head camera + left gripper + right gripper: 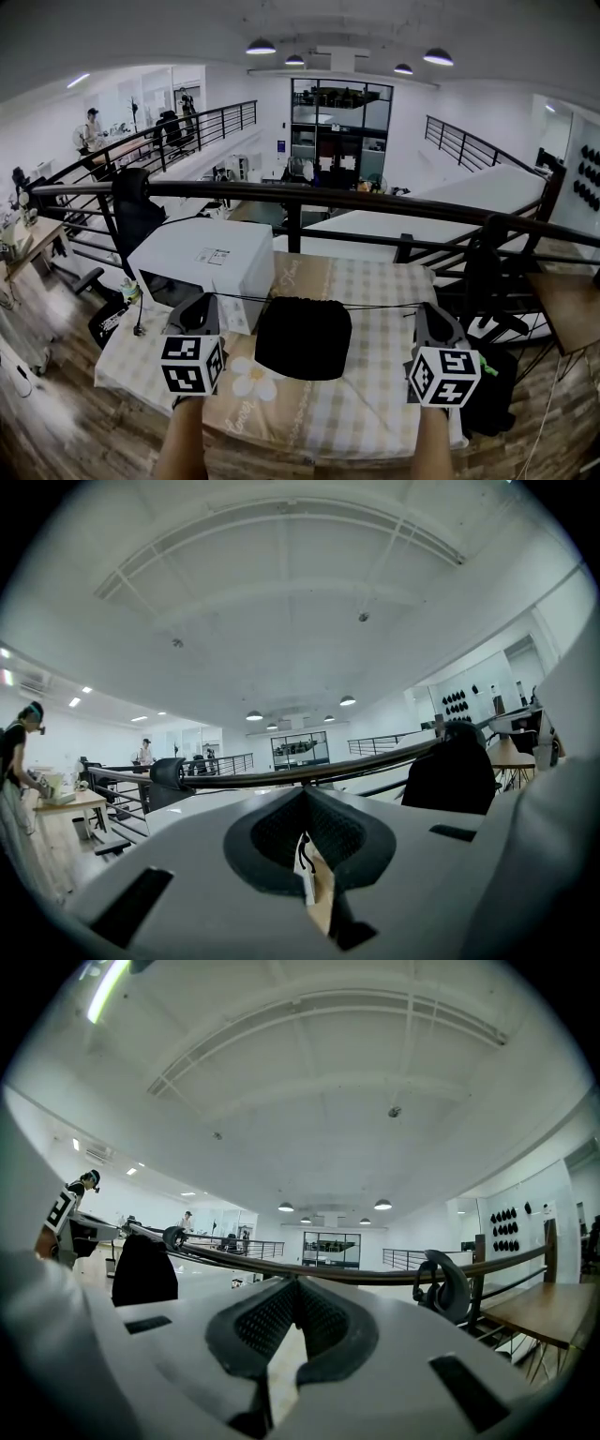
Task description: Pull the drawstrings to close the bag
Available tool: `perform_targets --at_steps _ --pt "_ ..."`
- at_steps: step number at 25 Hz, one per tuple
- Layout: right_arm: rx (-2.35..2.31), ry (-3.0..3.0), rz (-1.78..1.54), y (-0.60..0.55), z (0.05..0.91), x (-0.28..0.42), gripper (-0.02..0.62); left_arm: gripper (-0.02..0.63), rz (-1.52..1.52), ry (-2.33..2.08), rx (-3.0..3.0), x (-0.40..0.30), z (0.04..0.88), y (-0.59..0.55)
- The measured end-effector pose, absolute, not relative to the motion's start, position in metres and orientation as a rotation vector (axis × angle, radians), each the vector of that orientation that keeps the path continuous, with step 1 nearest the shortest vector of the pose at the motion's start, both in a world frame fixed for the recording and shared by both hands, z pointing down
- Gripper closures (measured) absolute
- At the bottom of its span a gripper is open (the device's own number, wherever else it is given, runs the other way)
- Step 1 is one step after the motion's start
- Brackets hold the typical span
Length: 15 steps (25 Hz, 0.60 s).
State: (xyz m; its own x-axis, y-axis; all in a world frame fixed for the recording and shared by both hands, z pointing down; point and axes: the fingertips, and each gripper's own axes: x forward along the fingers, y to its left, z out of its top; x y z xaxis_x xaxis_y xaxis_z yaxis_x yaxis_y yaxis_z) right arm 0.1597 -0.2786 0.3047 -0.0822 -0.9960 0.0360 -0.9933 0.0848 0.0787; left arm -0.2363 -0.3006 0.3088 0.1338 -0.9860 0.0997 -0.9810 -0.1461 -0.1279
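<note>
Shows a black bag (pixel 303 337) on the checked bench (pixel 375 412), its drawstring (pixel 380 306) stretched taut to either side. Finds left hand-held gripper (pixel 199 304) and right hand-held gripper (pixel 427 309) at the cord's ends, flanking the bag. Notes a white box (pixel 202 265) just behind the left one.

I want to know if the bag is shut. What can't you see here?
Mouth of the black bag: head view, too dark and small to tell whether cinched.
Ends of the drawstring: head view, hidden under the left hand-held gripper and right hand-held gripper.
Bag, both gripper views: blocked by each hand-held gripper's own body.
White box label: head view, print too small.
</note>
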Motion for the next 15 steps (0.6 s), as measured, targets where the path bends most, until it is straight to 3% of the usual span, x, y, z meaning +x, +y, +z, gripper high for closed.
perform_targets --at_steps 15 --pt "2.094 -2.233 -0.037 -0.2749 0.3081 0.1662 0.574 0.581 -0.270 2.058 -2.352 -0.2455 0.3171 -0.3000"
